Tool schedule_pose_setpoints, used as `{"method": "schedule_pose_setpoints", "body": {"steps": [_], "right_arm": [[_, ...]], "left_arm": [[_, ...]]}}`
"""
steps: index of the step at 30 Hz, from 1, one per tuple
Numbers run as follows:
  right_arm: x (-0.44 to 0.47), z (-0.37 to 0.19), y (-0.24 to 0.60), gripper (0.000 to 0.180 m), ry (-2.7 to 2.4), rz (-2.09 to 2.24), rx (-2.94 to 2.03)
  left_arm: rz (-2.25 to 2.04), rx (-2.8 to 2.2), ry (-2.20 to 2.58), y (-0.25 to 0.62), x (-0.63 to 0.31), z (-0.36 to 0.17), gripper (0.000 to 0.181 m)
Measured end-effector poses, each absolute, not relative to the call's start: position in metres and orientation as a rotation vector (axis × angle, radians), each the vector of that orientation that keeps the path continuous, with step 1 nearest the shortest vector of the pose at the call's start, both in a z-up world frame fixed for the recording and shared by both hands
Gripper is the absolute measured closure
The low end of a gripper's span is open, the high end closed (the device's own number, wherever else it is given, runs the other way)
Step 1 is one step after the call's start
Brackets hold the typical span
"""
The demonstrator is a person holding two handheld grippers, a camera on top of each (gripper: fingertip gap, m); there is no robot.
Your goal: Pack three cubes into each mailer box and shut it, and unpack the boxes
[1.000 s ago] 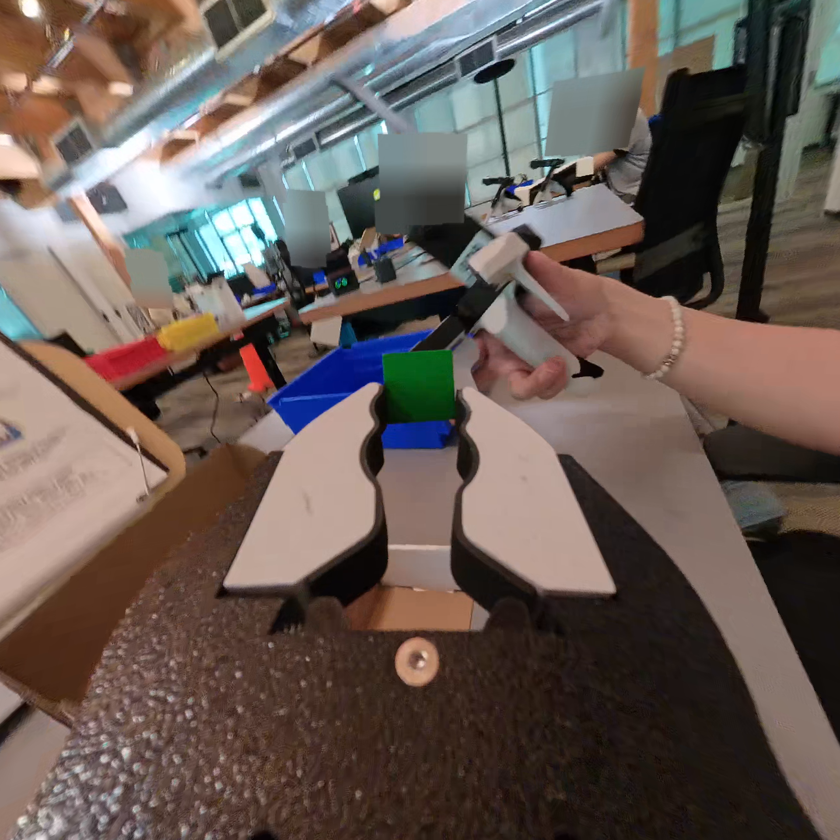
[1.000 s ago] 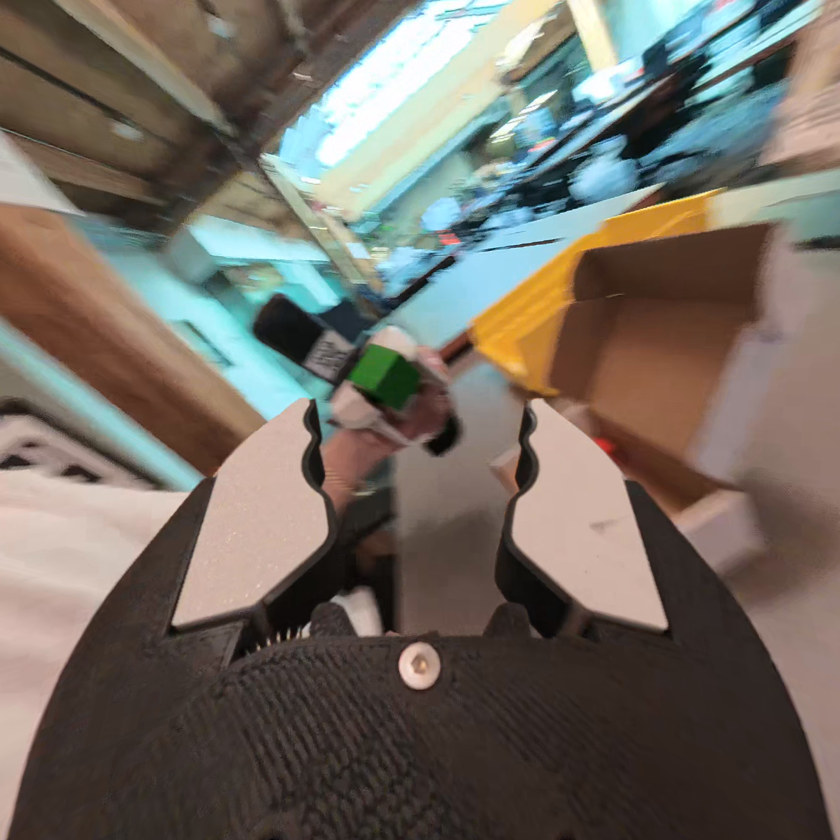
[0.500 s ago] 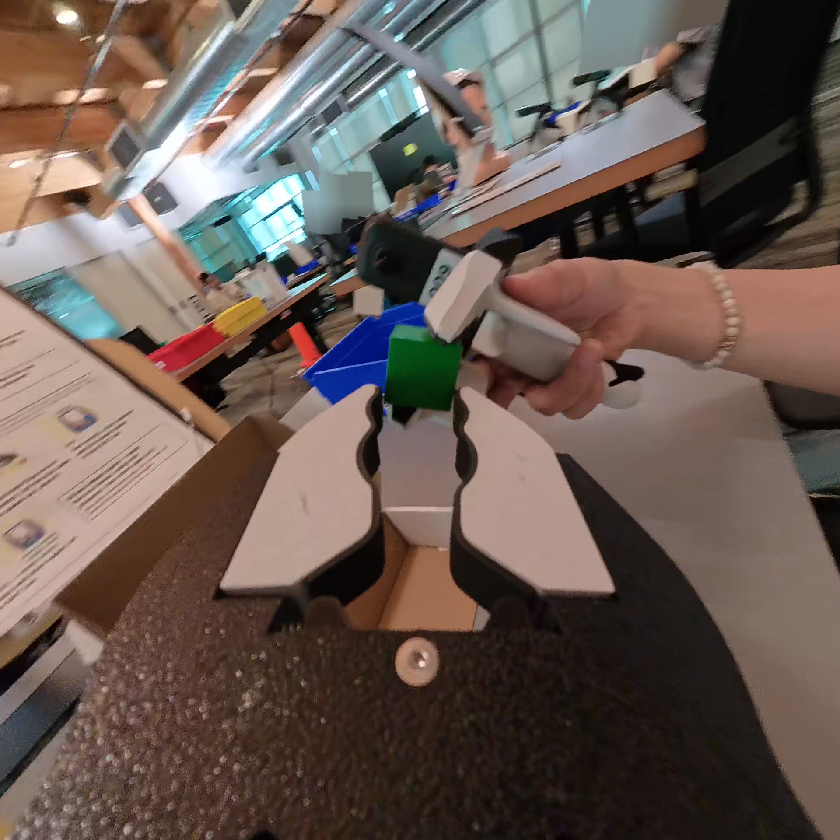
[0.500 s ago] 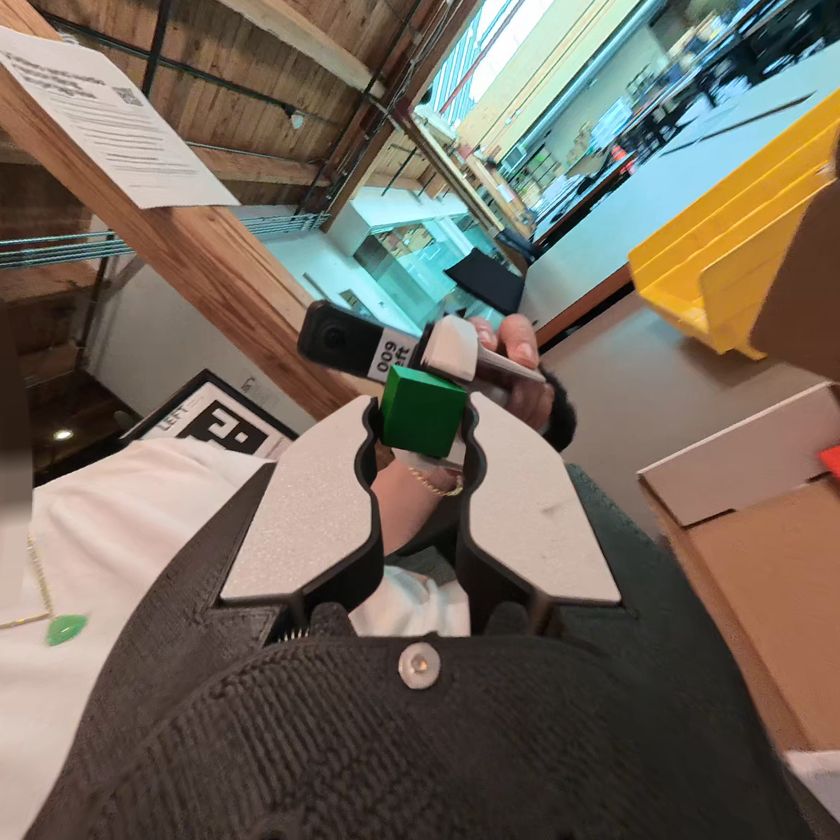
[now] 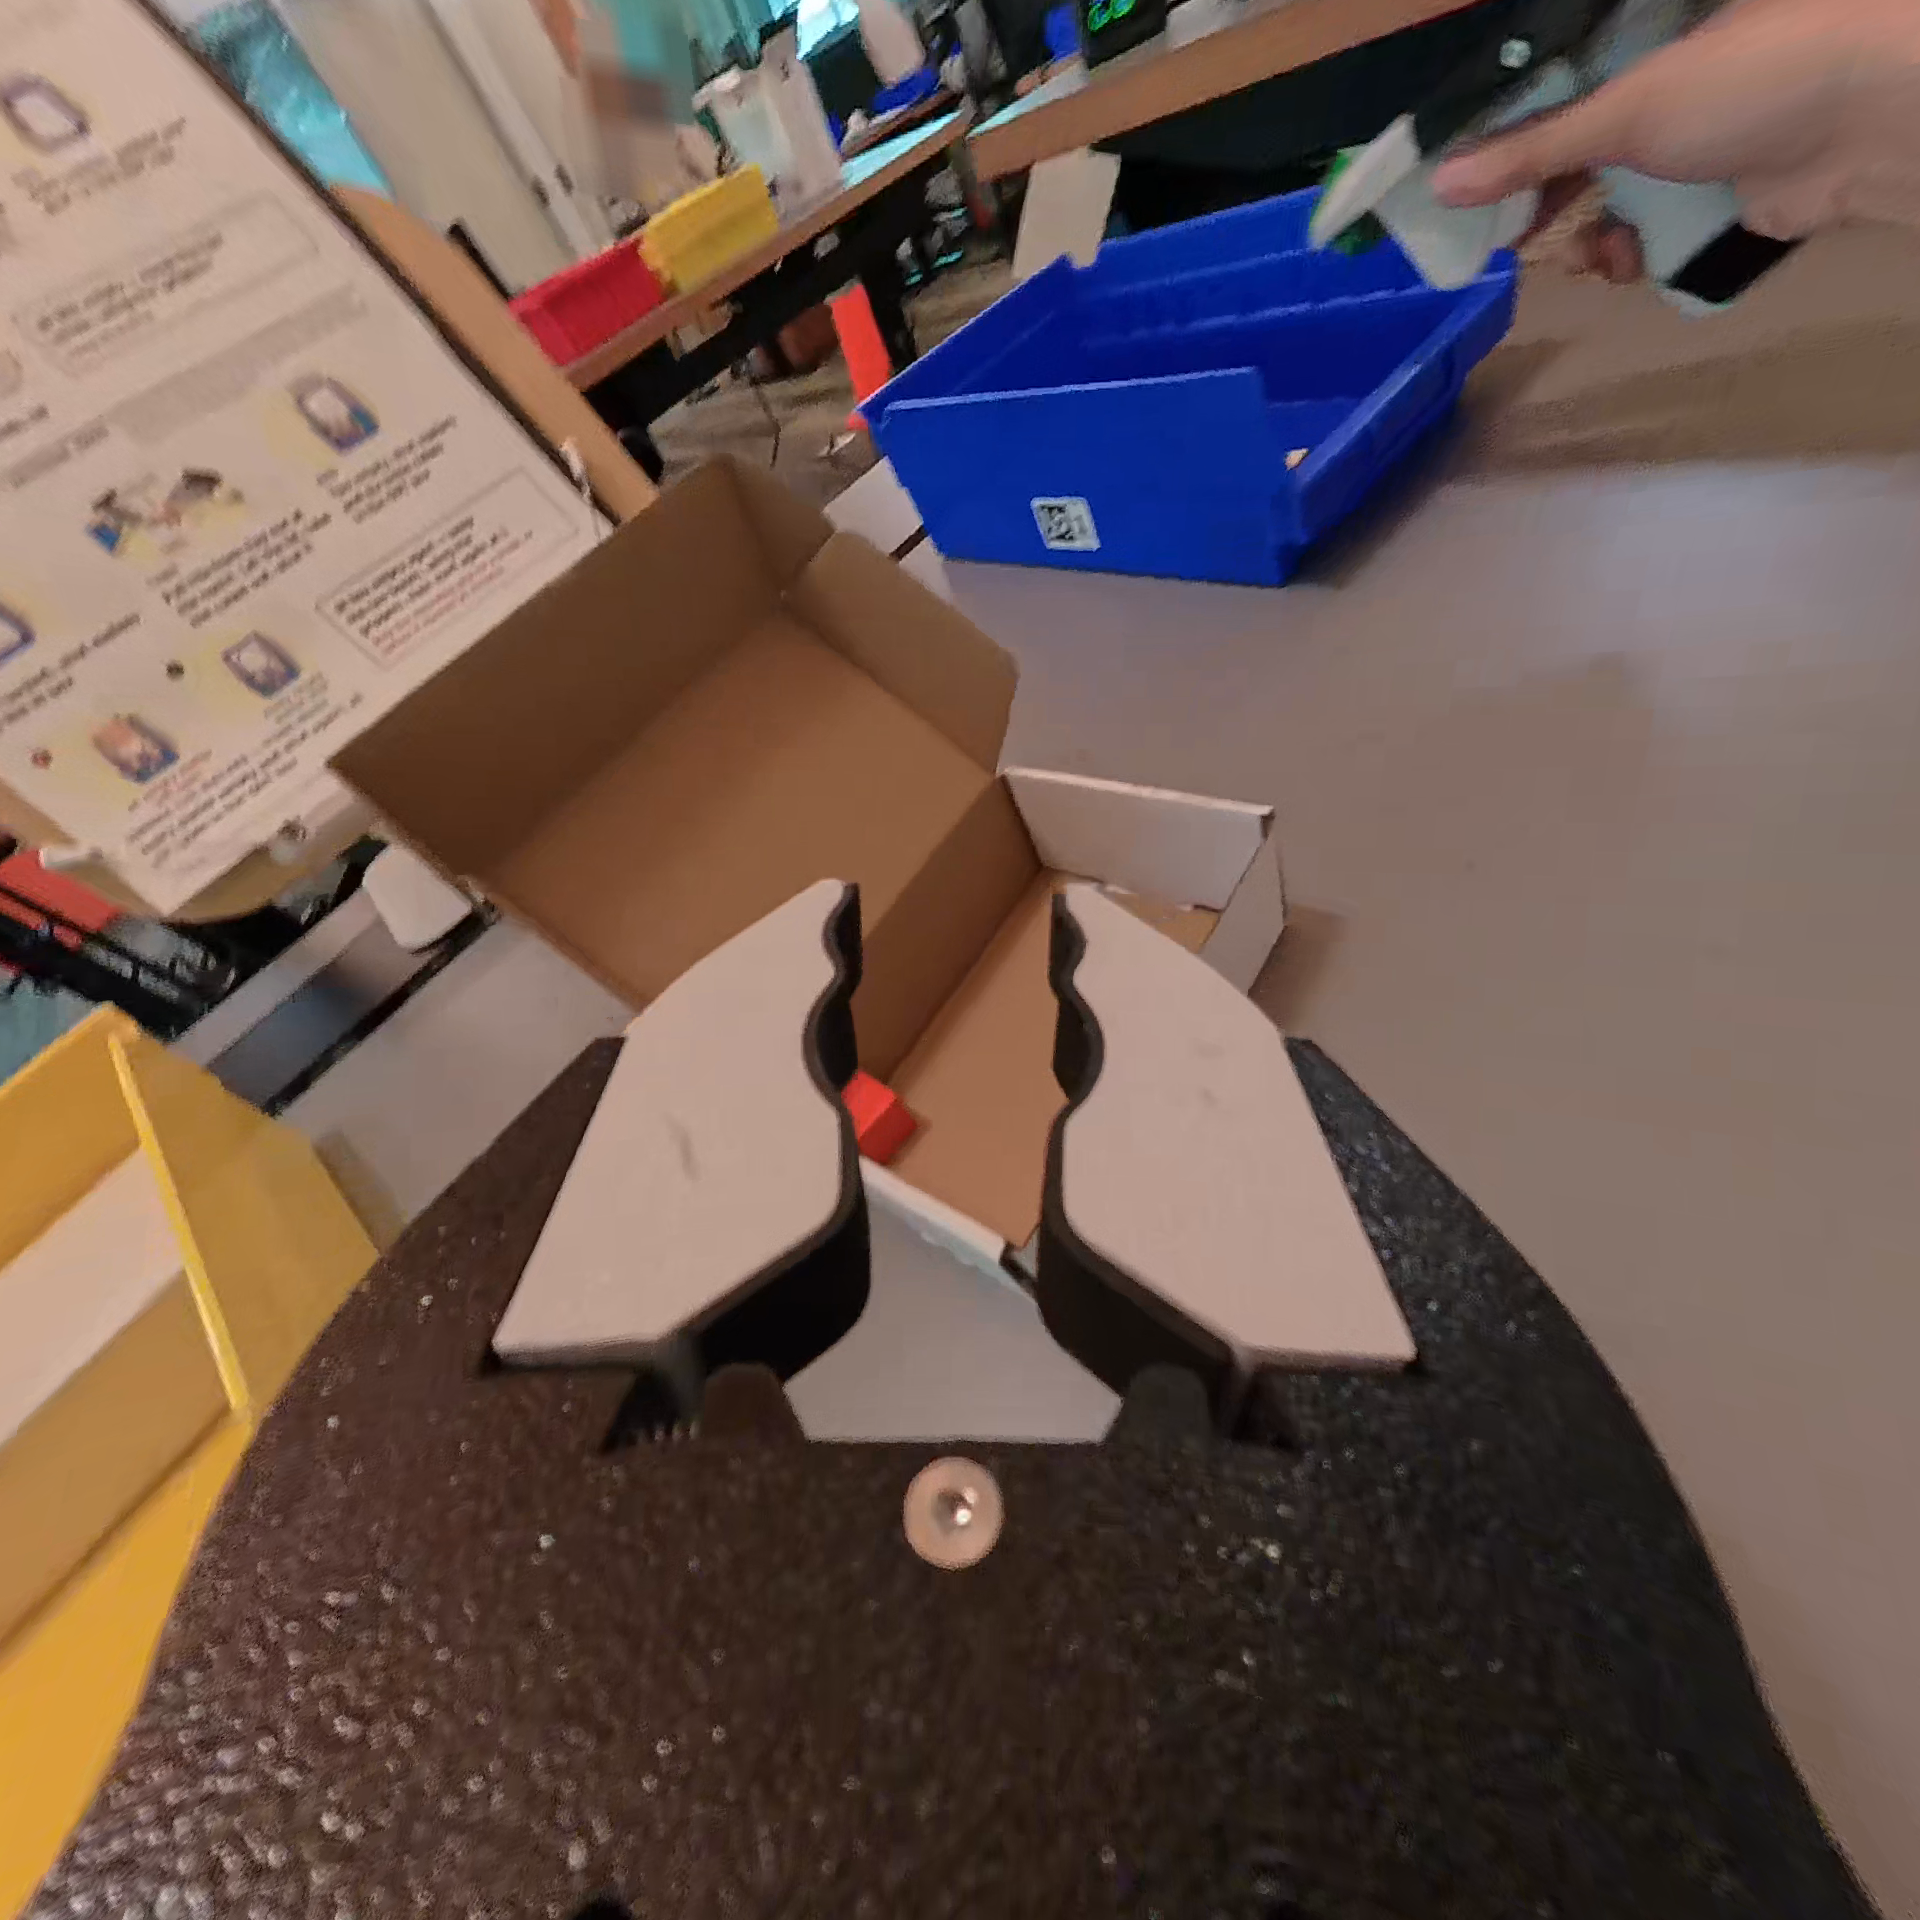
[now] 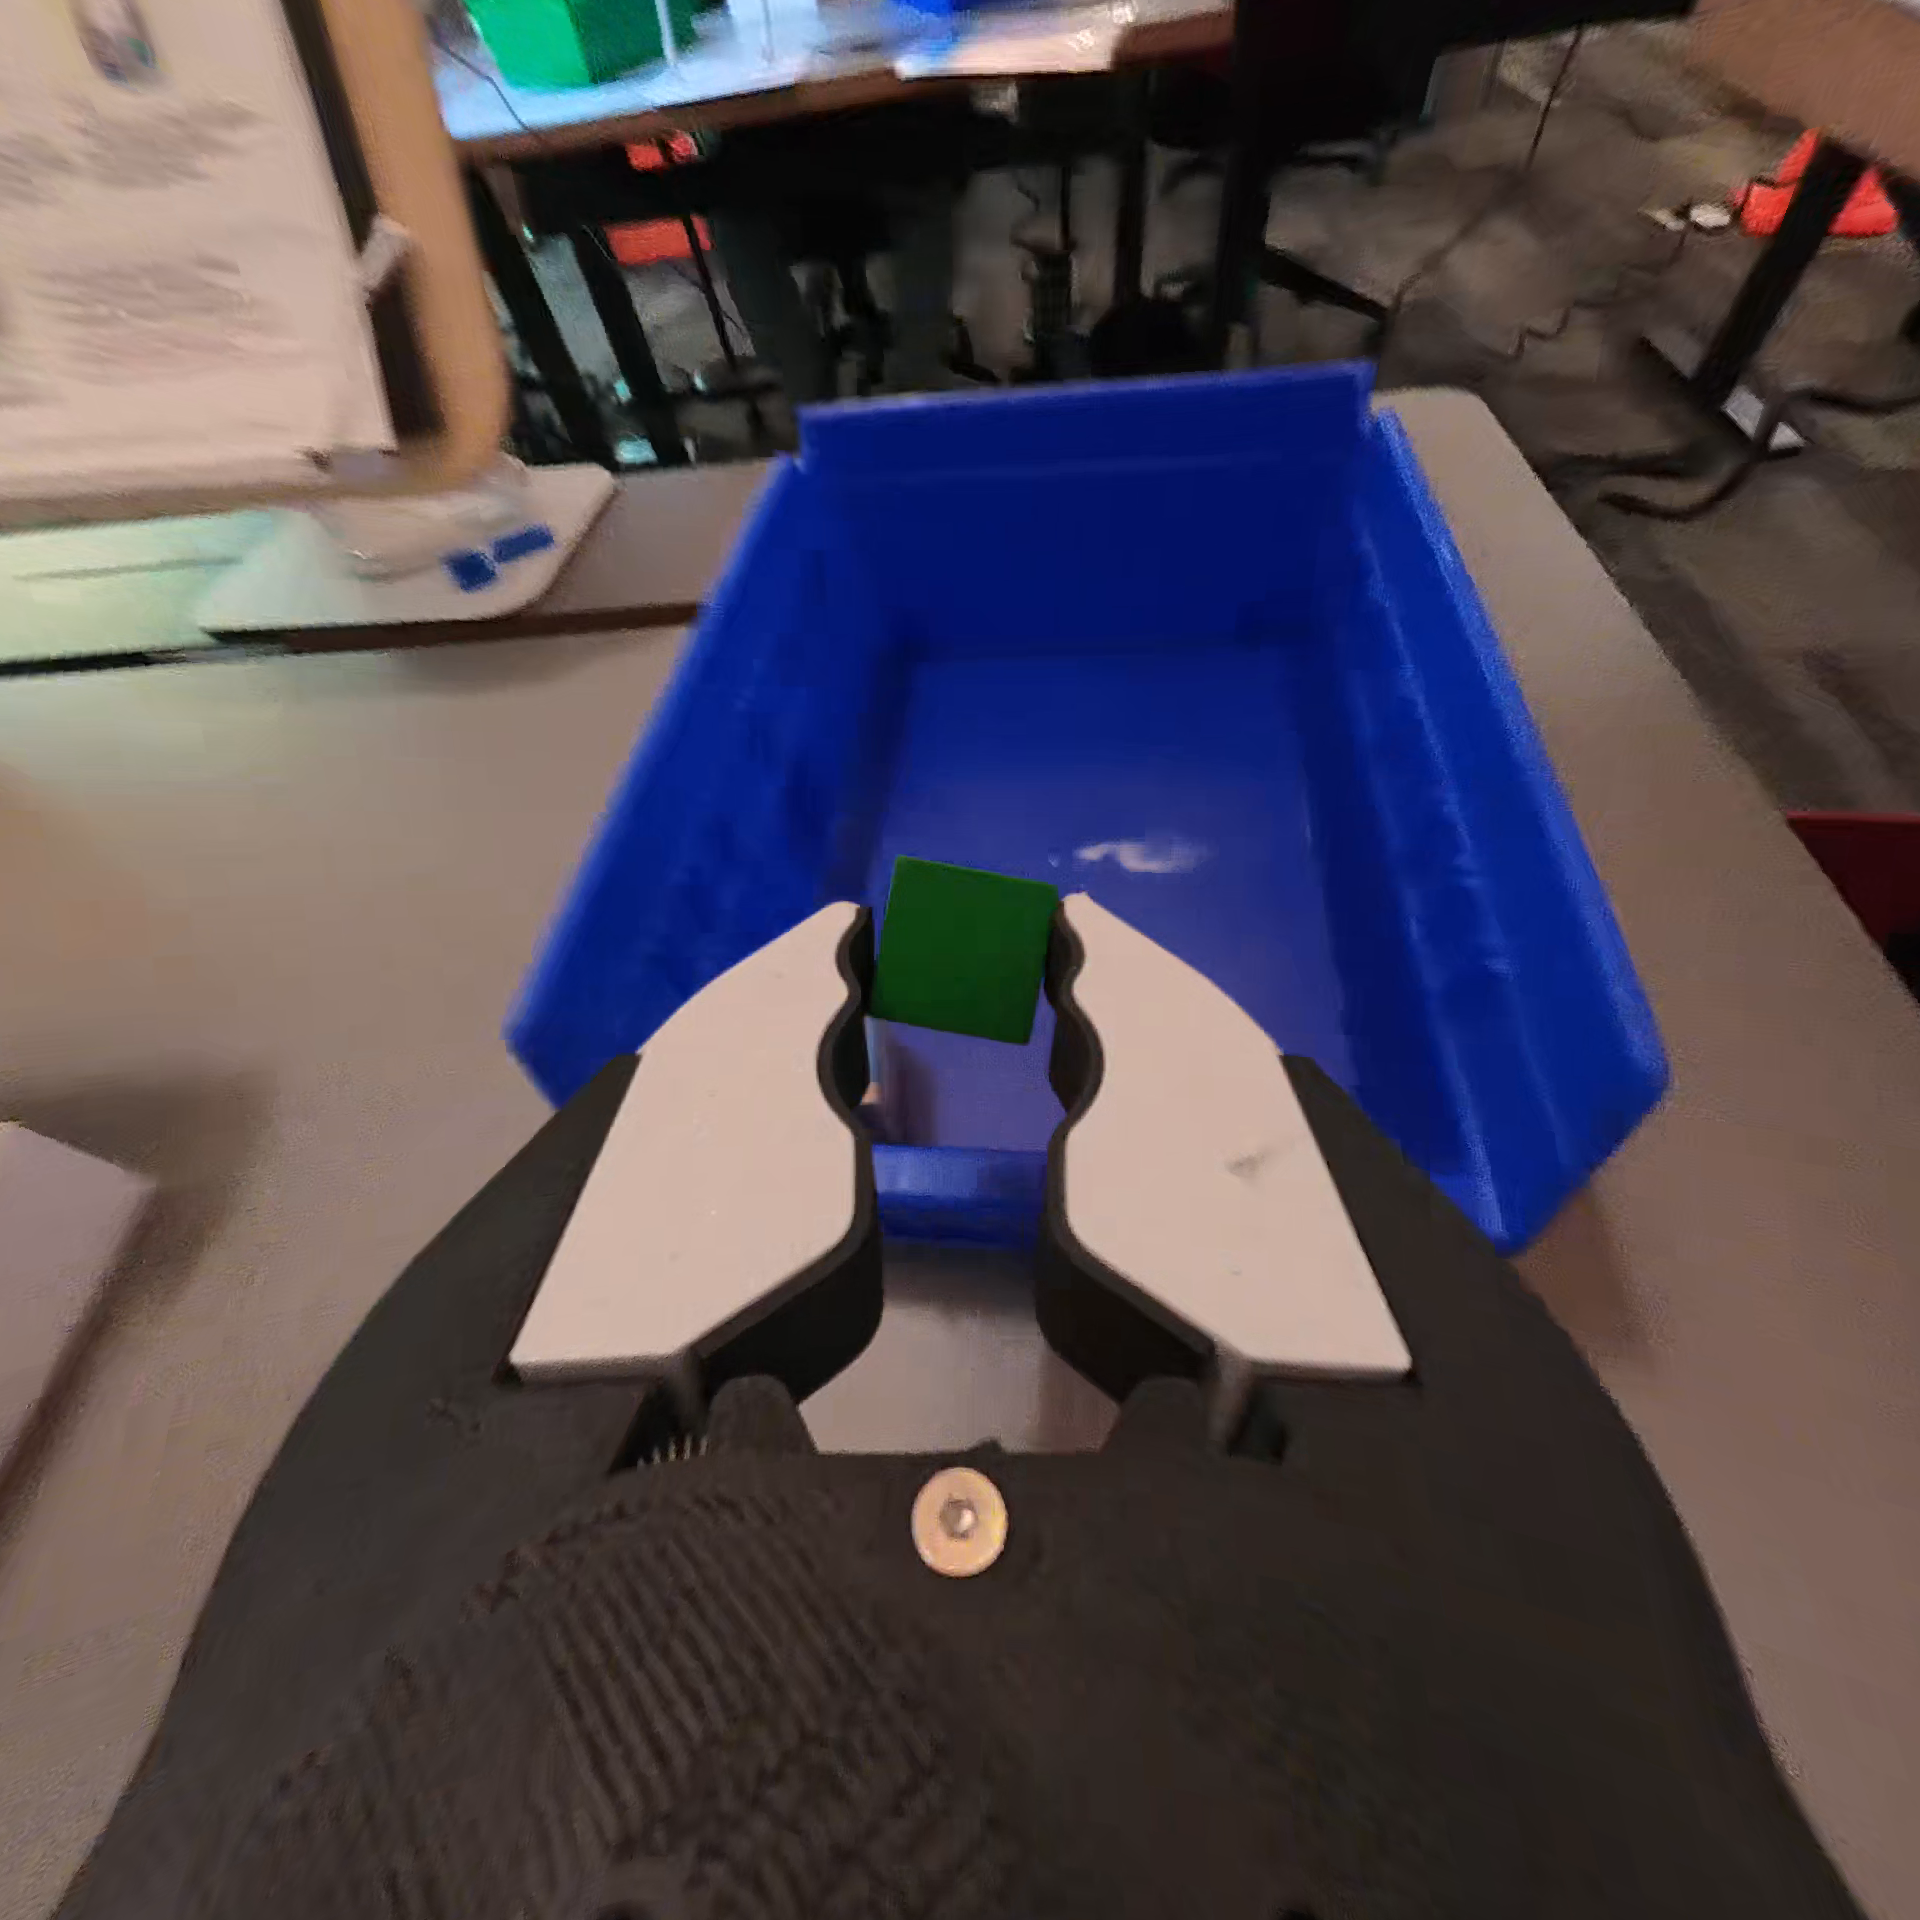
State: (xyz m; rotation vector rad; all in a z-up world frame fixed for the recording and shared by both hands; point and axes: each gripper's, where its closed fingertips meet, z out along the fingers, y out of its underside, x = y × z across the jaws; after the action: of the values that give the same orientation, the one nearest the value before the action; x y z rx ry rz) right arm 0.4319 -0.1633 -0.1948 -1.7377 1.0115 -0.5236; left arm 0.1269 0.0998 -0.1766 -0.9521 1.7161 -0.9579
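My left gripper (image 5: 954, 914) is open and empty, hovering over an open mailer box (image 5: 1143, 831) that is white outside and brown inside, with its lid standing up behind. A red cube (image 5: 878, 1117) lies inside the box, seen between my fingers. My right gripper (image 6: 961, 914) is shut on a green cube (image 6: 961, 951) and holds it above the near end of a blue bin (image 6: 1455, 831). In the left wrist view the right gripper (image 5: 1392, 197) shows far off, held by a hand over the blue bin (image 5: 1091, 468).
A yellow bin (image 5: 104, 1299) sits at the left next to my left gripper. A poster board (image 5: 208, 520) stands behind the mailer box. The grey table (image 5: 1507, 883) runs right of the box. The table's far edge lies behind the blue bin. Left tips to right tips: about 40 centimetres.
The green cube passed from my left gripper to my right, which shut on it and carried it over the blue bin. My left gripper let go and swung down over the mailer box.
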Motion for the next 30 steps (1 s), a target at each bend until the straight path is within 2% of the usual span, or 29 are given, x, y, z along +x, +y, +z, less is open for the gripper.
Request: {"method": "schedule_pose_setpoints", "body": {"steps": [10,20,23,26,29,30], "right_arm": [[0.434,-0.25,-0.153,0.148,0.849,-0.703,-2.043],[0.421,-0.263,-0.131,0.148,0.711,-0.709,-2.135],[0.421,-0.26,-0.134,0.128,0.723,-0.702,-2.106],[0.419,-0.252,-0.139,0.11,0.759,-0.671,-2.086],[0.418,-0.237,-0.145,0.101,0.779,-0.685,-2.036],[0.418,-0.232,-0.146,0.1,0.778,-0.697,-2.02]], "left_arm": [[-1.01,-1.081,1.722,0.101,0.14,-0.191,0.15],[-0.947,-1.237,1.737,0.115,0.141,-0.21,0.15],[-0.901,-1.444,1.663,0.137,0.139,-0.211,0.148],[-0.85,-1.684,1.604,0.157,0.136,-0.212,0.137],[-0.811,-1.893,1.666,0.157,0.137,-0.219,0.118],[-0.805,-1.96,1.672,0.155,0.141,-0.221,0.117]]}}
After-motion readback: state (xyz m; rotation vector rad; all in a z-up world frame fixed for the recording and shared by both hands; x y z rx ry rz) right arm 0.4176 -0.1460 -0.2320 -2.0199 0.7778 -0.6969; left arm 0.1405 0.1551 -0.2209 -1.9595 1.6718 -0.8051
